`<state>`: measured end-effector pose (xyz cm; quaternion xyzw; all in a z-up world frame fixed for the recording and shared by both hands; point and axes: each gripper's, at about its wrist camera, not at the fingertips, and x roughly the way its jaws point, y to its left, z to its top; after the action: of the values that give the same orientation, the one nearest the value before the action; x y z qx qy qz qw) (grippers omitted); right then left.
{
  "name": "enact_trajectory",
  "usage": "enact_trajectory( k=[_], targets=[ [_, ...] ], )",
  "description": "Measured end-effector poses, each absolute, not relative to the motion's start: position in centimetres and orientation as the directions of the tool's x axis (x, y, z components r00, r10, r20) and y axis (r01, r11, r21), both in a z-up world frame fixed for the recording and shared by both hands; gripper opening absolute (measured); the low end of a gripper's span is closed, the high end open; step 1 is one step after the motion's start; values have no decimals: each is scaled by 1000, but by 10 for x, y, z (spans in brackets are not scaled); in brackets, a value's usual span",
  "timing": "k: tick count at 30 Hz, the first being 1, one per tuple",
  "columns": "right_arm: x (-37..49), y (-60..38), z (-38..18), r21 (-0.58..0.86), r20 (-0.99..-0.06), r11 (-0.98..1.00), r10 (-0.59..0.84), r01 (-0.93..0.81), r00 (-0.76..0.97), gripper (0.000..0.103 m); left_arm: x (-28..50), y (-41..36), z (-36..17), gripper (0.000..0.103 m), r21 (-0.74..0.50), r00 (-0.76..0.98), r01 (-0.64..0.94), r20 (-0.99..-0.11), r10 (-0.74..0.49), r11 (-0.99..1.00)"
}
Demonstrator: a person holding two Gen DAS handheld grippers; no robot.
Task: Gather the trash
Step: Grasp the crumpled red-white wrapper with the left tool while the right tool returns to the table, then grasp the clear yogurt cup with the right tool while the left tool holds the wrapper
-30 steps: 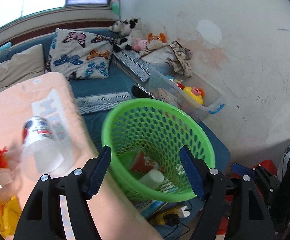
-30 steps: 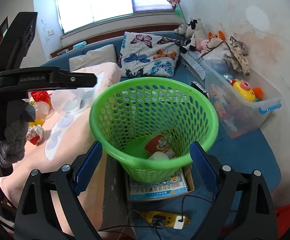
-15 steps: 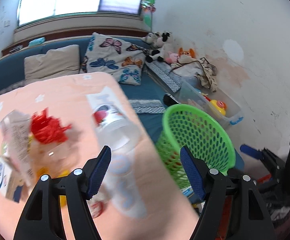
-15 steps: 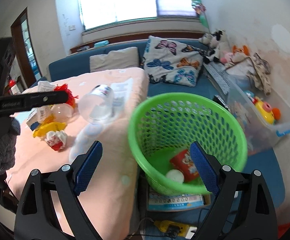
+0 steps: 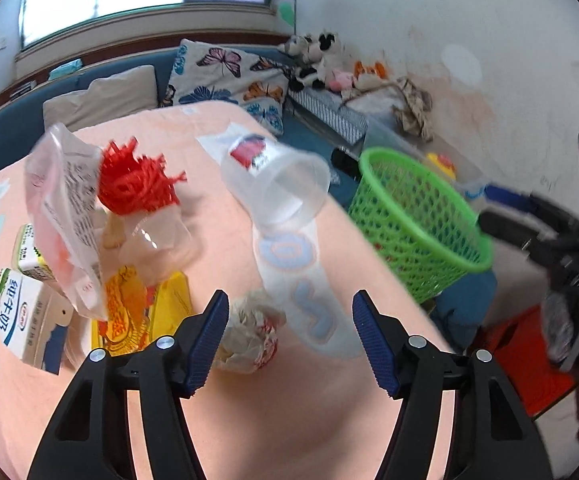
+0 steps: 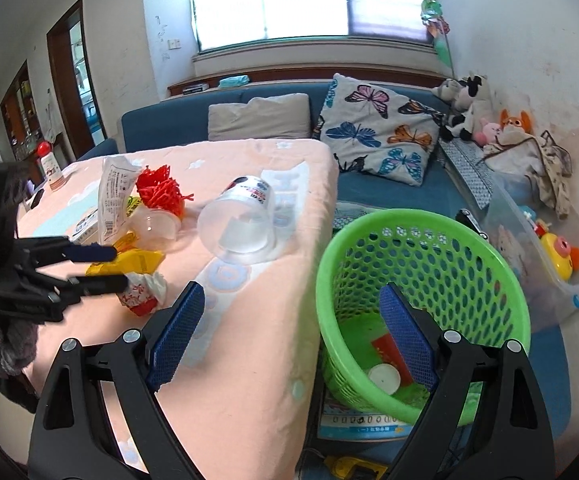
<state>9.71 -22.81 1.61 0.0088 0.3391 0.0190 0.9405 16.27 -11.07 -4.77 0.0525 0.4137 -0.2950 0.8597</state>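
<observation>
right now i'm bringing the left gripper (image 5: 285, 338) down over the pile on the peach tablecloth (image 5: 289, 420). its jaws have just been closing a bit but are spread w/ nothing pinched; the crumpled wrapper (image 5: 249, 336) sits low centre in the left wrist view, just inside the left pad, not pressed. the right gripper (image 6: 289, 332) hangs wide apart and empty at the table edge, bottom centre of its own view, w/ one blue pad in front of the green basket (image 6: 421, 280).

trash left on the table: clear plastic cup (image 5: 277, 188) on its side upper centre, red shredded bundle (image 5: 137, 180) and plastic bag (image 5: 65, 216) to the left, yellow wrapper (image 5: 137, 312), milk cartons (image 5: 17, 312) far left. basket sits right of the table, already w/ a red pack (image 6: 389, 352) and a white lid (image 6: 385, 376) in its bottom.

risks, imo:
- wrapper is off-centre toward one pad, so closing now could shove it sideways instead of gripping.
- it's light and springy; a weak pinch on a loose fold could slip on the way over.
- pads could snag the cloth and drag the whole pile.
- cup lies open-end toward the table edge; a bump or a cloth tug might roll it off, missing the basket.
- the two grippers are near each other, so a carry across could clip the right one.
</observation>
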Motion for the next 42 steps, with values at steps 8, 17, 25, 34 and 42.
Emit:
enact_trajectory(
  k=[8, 17, 25, 34, 42],
  targets=[
    [100, -228, 24, 23, -635, 999, 41, -33, 772, 89, 166, -116, -69, 61, -73, 499, 555, -768, -401, 829],
    [112, -225, 27, 16, -645, 999, 47, -47, 763, 89, 167, -121, -77, 56, 9, 534, 557, -770, -350, 830],
    [126, -219, 21, 15, -667, 998, 61, -68, 743, 89, 169, -117, -82, 56, 29, 546, 531, -776, -316, 847],
    [146, -215, 9, 27, -692, 995, 86, -94, 717, 89, 168, -123, -88, 41, 106, 584, 509, -772, -252, 854],
    [172, -208, 4, 83, -699, 989, 144, -121, 700, 88, 161, -107, -76, 34, 16, 576, 497, -753, -317, 867]
  ],
)
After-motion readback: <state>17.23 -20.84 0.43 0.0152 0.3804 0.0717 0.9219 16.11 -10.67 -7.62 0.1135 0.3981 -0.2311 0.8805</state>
